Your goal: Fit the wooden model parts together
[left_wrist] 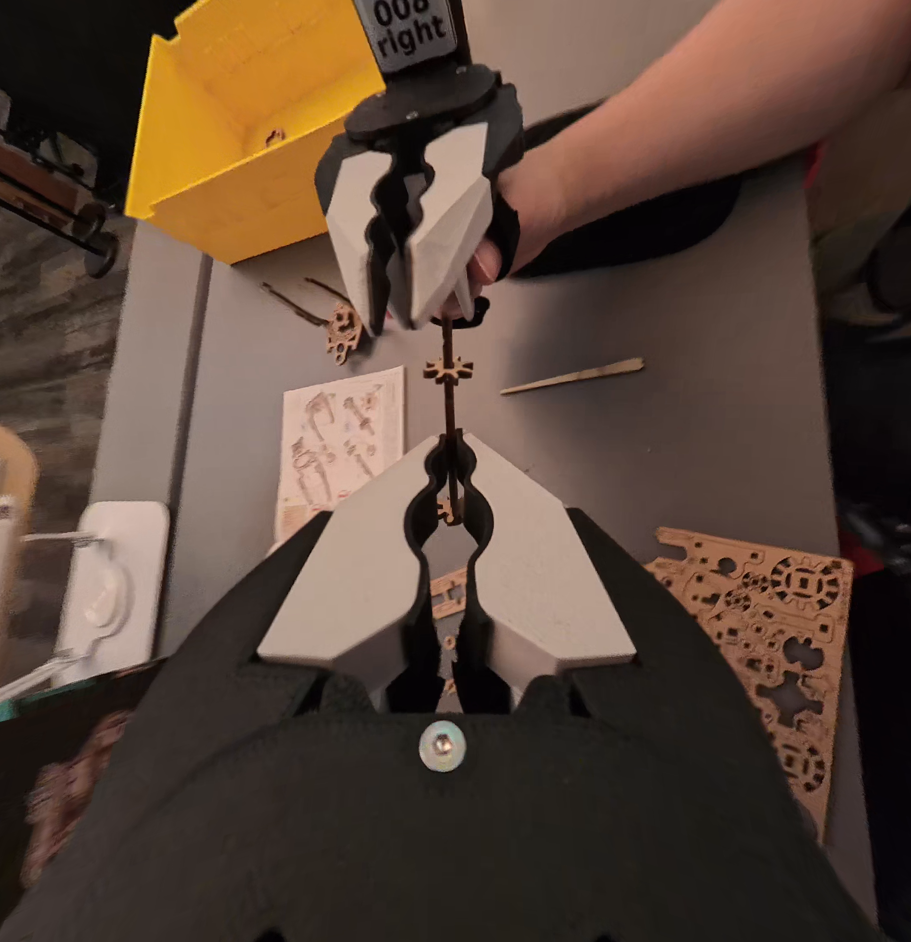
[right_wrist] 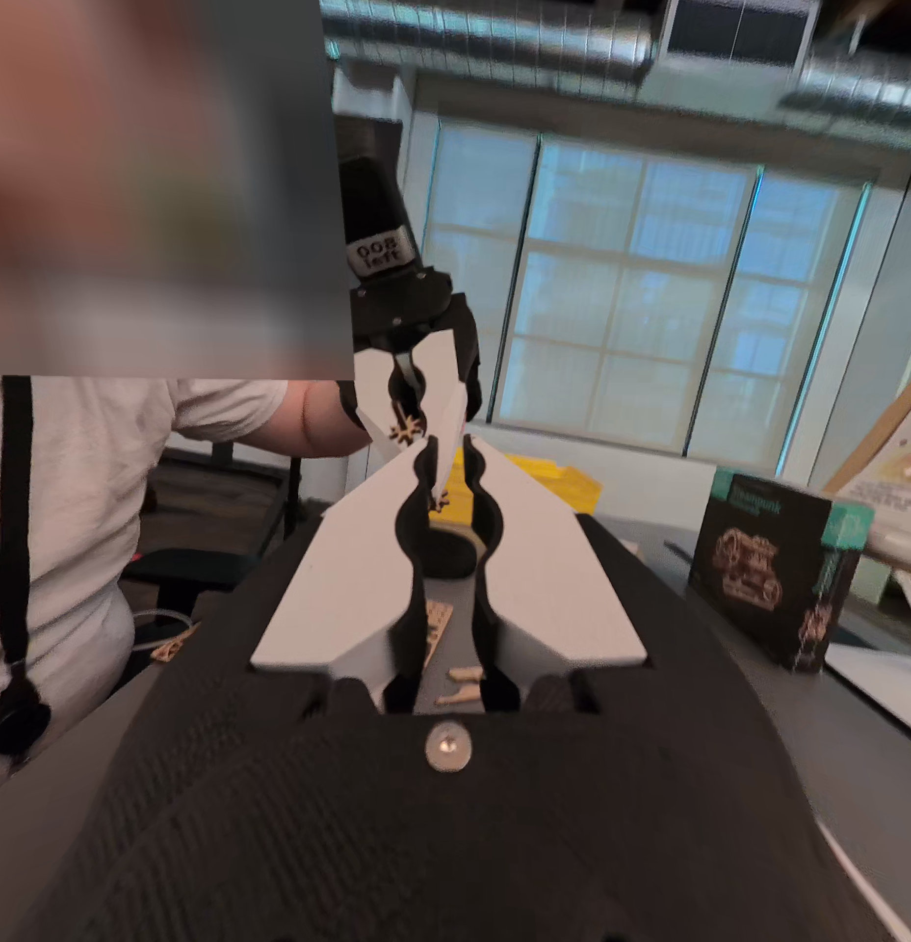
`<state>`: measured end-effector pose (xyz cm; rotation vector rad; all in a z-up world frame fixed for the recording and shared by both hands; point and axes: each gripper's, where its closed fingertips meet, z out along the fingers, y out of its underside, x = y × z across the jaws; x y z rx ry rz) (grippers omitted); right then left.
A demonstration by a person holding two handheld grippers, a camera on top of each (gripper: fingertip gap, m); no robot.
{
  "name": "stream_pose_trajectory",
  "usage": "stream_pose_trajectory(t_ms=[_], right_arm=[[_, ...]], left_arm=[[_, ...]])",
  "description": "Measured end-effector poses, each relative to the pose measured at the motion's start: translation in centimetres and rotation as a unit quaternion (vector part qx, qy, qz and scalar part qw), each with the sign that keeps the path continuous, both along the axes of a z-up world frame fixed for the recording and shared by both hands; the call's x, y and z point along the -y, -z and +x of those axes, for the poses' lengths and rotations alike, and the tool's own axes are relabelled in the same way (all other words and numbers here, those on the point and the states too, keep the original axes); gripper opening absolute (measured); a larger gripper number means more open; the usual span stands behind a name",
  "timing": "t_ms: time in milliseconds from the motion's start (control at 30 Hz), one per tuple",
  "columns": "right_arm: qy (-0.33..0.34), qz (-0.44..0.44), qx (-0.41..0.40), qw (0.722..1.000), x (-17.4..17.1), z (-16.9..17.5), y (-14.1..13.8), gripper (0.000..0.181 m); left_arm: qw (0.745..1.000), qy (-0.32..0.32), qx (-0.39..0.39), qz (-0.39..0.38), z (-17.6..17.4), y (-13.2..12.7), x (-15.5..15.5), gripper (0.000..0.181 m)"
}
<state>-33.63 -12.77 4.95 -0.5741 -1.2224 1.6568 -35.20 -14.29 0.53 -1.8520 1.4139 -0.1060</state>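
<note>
Left gripper clamps wooden axle bearing gear.

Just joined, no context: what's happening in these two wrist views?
A person holds two handheld grippers over a grey table. The left gripper is shut on a thin dark wooden stick with a small tan wooden gear threaded midway. The right gripper hangs at the stick's far end; whether it grips anything is unclear. A punched-out tan wooden parts sheet, a printed instruction sheet and a yellow plastic bin sit around.
</note>
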Motion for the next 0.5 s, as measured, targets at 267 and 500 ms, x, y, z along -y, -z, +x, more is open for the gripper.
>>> stream_pose_trajectory(t_ms=[267, 500], right_arm=[[0.030, 0.035, 0.239, 0.970, -0.8, -1.2, -1.8, 0.017], [0.063, 0.104, 0.435, 0.892, -1.2, -3.4, -3.2, 0.005]], left_arm=[[0.968, 0.039, 0.215, -0.121, -2.9, -0.7, -0.5, 0.000], [0.948, 0.031, 0.220, -0.226, -4.2, -0.3, -0.5, 0.000]])
